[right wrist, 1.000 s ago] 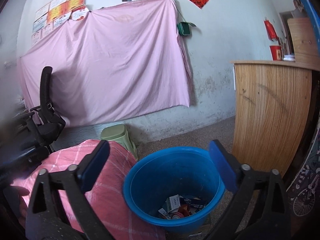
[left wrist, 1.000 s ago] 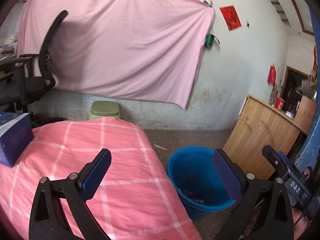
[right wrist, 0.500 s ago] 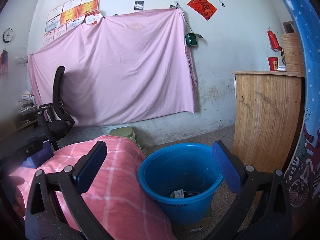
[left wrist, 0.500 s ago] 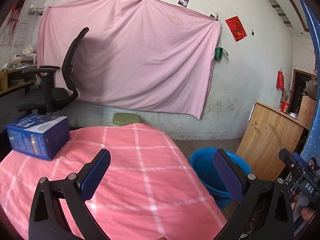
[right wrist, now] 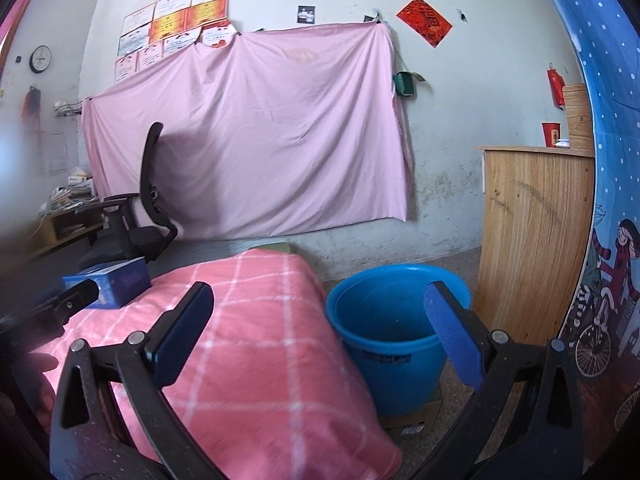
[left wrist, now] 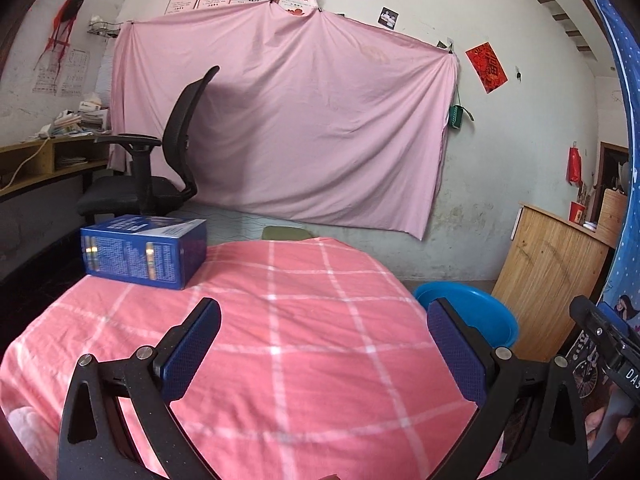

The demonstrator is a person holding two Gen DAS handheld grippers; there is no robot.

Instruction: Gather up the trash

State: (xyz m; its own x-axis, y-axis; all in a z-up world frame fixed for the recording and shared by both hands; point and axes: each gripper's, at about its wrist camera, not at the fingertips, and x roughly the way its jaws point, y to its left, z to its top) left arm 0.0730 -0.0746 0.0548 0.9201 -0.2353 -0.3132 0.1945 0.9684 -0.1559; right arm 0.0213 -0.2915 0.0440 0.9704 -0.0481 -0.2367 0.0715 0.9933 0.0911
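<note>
Both of your grippers have lifted and swung away from the bucket, bringing the box into sight.

Your left gripper hangs above the pink checked cloth with its jaws wide and empty; your right gripper is just as wide and empty, between the cloth's right edge and the blue bucket on the floor. You'll find the blue box lying flat near the cloth's far left corner, well apart from the bucket. It looks like light cardboard, stiff but crushable, with smooth printed sides. Take it across its narrower width, squeezing only enough to carry it over.
</note>
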